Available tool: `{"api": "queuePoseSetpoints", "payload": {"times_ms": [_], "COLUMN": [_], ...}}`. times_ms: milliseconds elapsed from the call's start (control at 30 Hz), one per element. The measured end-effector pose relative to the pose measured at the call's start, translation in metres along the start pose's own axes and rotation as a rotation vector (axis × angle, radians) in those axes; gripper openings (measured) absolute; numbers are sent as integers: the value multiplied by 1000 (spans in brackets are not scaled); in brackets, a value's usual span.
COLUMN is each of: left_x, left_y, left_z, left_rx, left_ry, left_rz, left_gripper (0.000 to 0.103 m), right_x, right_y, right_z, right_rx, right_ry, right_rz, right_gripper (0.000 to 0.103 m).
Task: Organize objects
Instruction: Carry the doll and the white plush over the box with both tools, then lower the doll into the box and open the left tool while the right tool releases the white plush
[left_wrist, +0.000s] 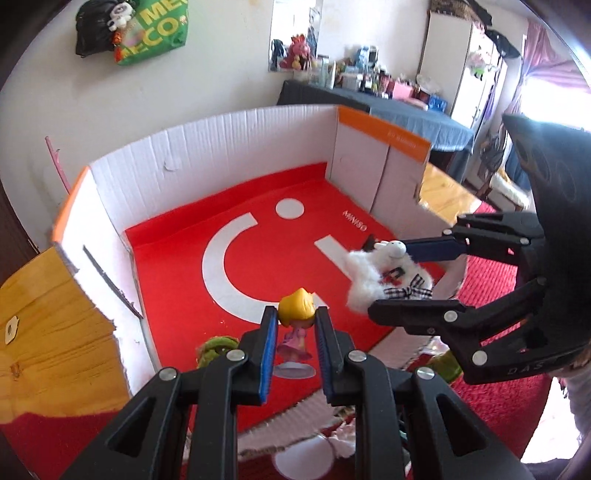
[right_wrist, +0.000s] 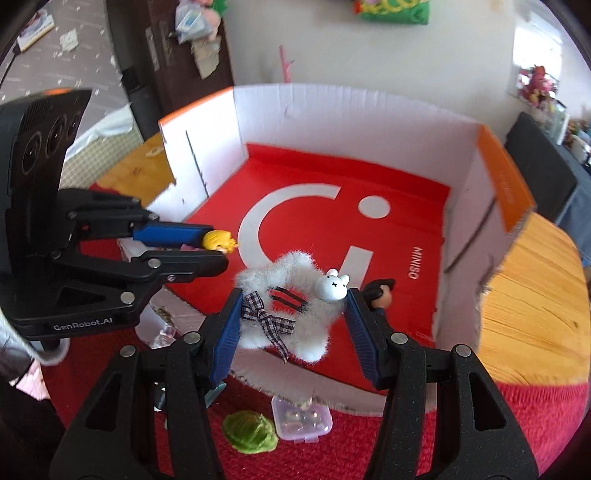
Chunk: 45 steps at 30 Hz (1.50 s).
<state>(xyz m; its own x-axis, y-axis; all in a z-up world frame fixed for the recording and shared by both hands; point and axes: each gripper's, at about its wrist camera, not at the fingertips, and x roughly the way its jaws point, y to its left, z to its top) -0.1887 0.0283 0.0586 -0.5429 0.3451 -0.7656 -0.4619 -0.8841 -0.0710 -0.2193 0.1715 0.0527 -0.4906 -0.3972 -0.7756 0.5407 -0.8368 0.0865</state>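
My left gripper (left_wrist: 295, 314) is shut on a small doll (left_wrist: 295, 306) with yellow hair and a pink dress, held over the near part of the box's red floor (left_wrist: 184, 243). The right wrist view shows that gripper (right_wrist: 219, 247) from the side, with the doll's yellow head (right_wrist: 218, 240) sticking out past its tips. My right gripper (right_wrist: 293, 295) is shut on a fluffy white toy (right_wrist: 284, 332) with a checked bow and a bunny head, above the box's near edge. The left wrist view has the right gripper (left_wrist: 386, 277) and the fluffy toy (left_wrist: 369, 273) at its right side.
The white cardboard box (right_wrist: 332, 110) has orange-edged flaps and stands on a wooden table (right_wrist: 535, 295). A small dark-haired figure (right_wrist: 382, 291) lies on the box floor behind my right finger. On the red mat (right_wrist: 443, 443) in front lie a green lump (right_wrist: 249, 432) and a clear plastic case (right_wrist: 301, 421).
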Motion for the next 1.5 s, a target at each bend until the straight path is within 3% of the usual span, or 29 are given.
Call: {"api": "queuePoseSetpoints", "payload": {"times_ms": [267, 600, 1500], "left_x": [21, 33, 36], "left_y": [3, 1, -2], "left_z": [4, 6, 4], "left_rx": [40, 70, 87], "left_ry": [85, 126, 134], "left_rz": [2, 12, 18], "left_gripper": [21, 21, 21], "right_x": [20, 34, 42], "right_y": [-4, -5, -1], "right_z": [7, 4, 8], "right_rx": [-37, -62, -91], "right_ry": [94, 162, 165], "right_rz": [32, 47, 36], "right_gripper": [53, 53, 58]}}
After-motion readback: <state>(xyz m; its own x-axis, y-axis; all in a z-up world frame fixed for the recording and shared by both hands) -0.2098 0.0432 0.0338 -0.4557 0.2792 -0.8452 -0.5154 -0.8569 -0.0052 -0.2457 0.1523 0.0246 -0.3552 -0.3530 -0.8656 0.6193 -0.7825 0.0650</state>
